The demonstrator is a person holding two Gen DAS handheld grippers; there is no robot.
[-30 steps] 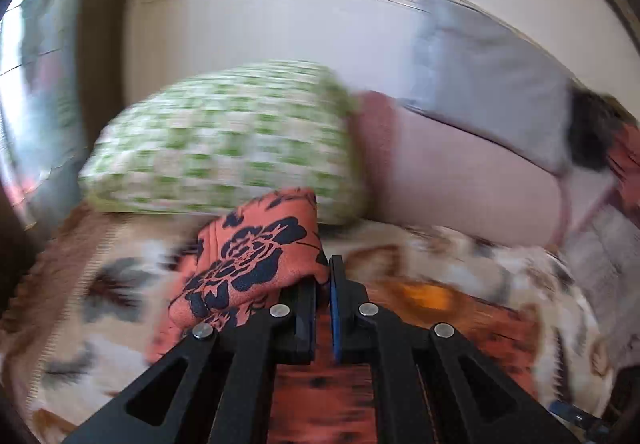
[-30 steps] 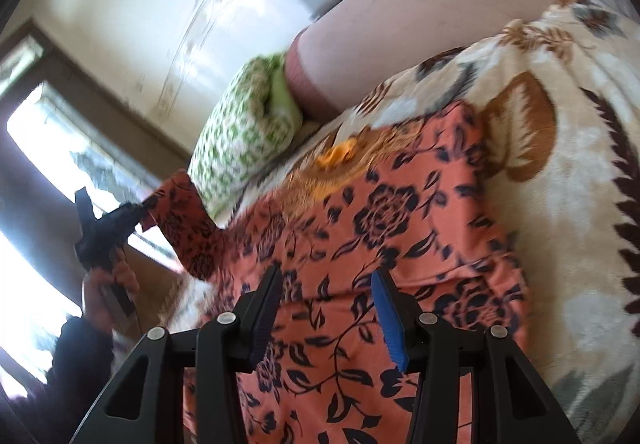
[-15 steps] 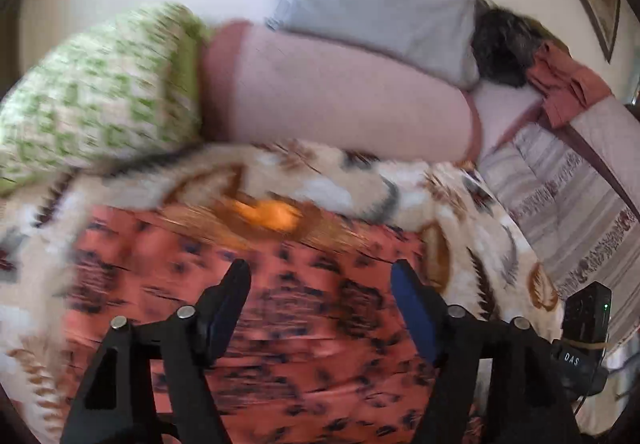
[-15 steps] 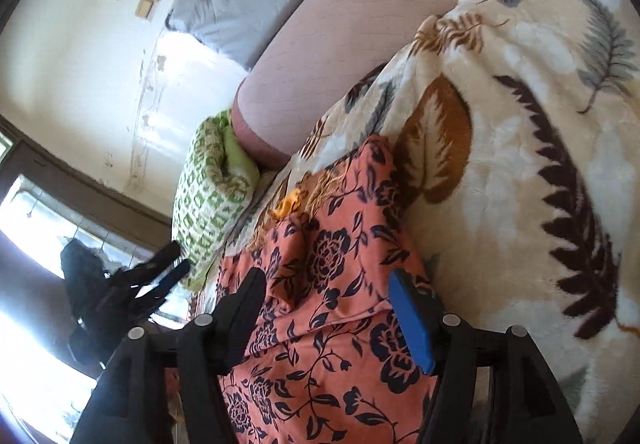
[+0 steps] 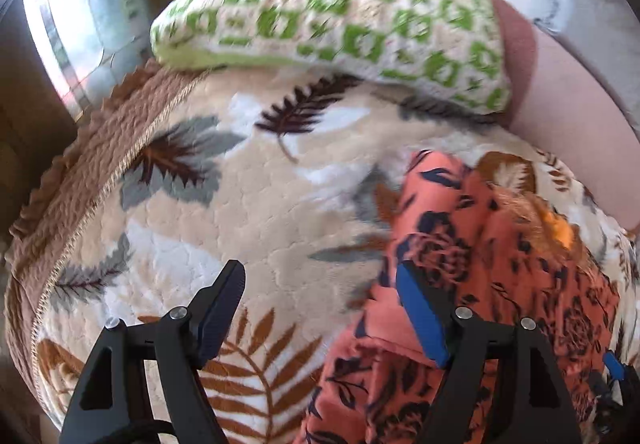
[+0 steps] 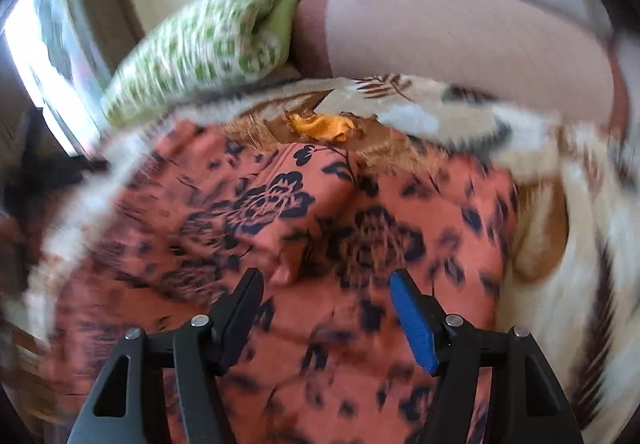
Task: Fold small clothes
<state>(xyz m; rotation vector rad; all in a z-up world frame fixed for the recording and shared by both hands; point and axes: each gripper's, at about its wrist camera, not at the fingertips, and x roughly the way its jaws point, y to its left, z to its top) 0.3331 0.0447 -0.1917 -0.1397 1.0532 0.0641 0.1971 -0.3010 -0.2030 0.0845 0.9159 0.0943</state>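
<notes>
An orange garment (image 5: 500, 284) (image 6: 320, 244) printed with dark blue flowers lies flat on a leaf-patterned blanket (image 5: 240, 204) (image 6: 560, 244), one side folded over its middle. My left gripper (image 5: 320, 284) hangs over the garment's left edge, mostly above bare blanket. Its jaws are opening and nothing sits between them. My right gripper (image 6: 326, 288) hovers over the middle of the garment near the fold. Its jaws are opening too, with only cloth below them and none pinched. An orange patch (image 6: 320, 126) shows at the garment's far edge.
A green-and-white checked pillow (image 5: 340, 12) (image 6: 200, 52) rests at the far edge of the blanket, beside a pink bolster (image 5: 580, 104) (image 6: 460, 36). The blanket's brown hem (image 5: 80, 184) runs along the left. A window (image 5: 68, 24) lies beyond it.
The left gripper let go of the garment's sleeve, opened, and swung down to the garment's left edge. The right gripper opened wider and rolled upright over the folded garment.
</notes>
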